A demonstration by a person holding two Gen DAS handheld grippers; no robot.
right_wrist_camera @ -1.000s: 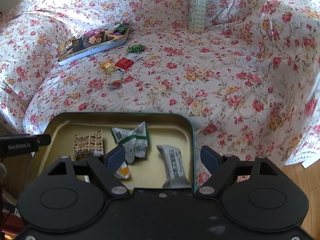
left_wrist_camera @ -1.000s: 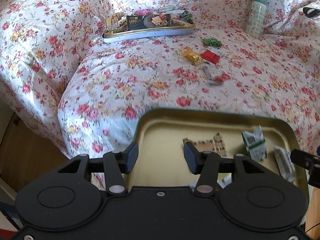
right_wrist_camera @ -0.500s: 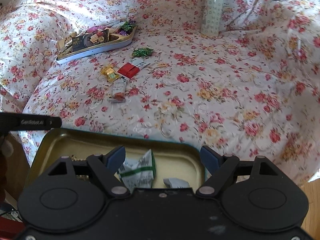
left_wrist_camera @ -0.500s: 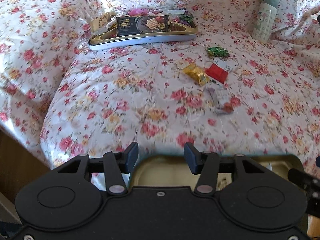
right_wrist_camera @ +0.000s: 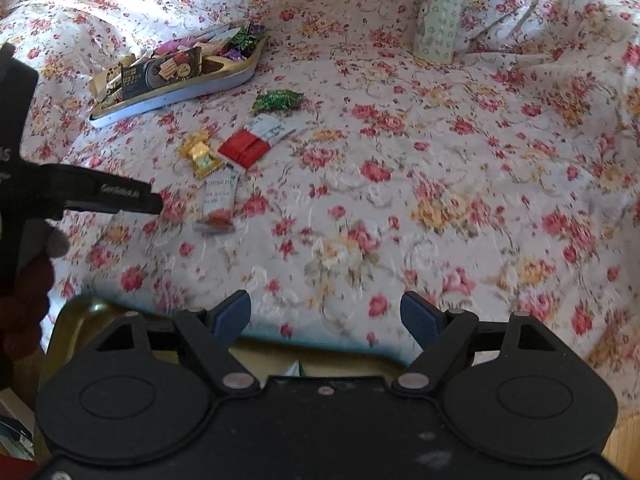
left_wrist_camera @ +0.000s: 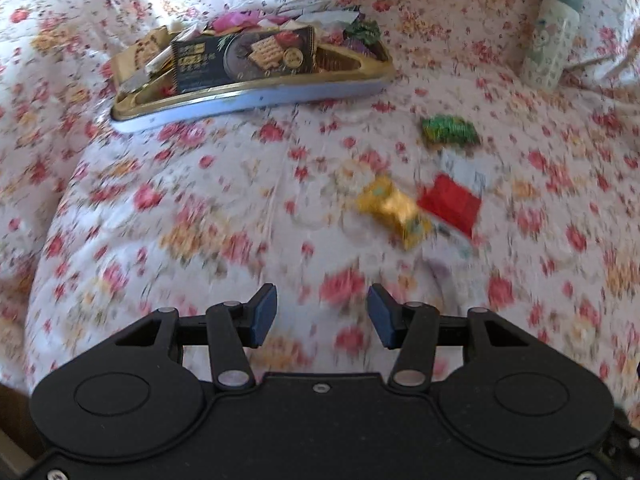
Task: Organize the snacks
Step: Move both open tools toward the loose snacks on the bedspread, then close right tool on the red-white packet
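Loose snacks lie on the flowered bedspread: a green candy [left_wrist_camera: 450, 130] [right_wrist_camera: 278, 100], a gold candy [left_wrist_camera: 394, 210] [right_wrist_camera: 200, 152], a red packet [left_wrist_camera: 450, 202] [right_wrist_camera: 244, 148] and a white bar [right_wrist_camera: 218, 204]. Beyond them a silver-sided tin tray [left_wrist_camera: 256, 92] [right_wrist_camera: 176, 92] holds a dark cracker pack and several wrapped sweets. My left gripper [left_wrist_camera: 322, 316] hangs open over bare bedspread, short of the gold candy. My right gripper [right_wrist_camera: 326, 316] is open wide above the bed's near edge, with nothing between its fingers. A second gold tin [right_wrist_camera: 76, 314] shows beneath it.
A pale patterned bottle [left_wrist_camera: 554, 32] [right_wrist_camera: 438, 12] stands upright at the back right. The left gripper's body [right_wrist_camera: 100, 194] and a gloved hand [right_wrist_camera: 24, 280] fill the left edge of the right wrist view. A pillow rises at the far left; wooden floor lies below the bed edge.
Both grippers have moved forward over the bed toward the loose snacks. The near gold tin has slid out of the left view and almost out of the right view. The jaws are unchanged.
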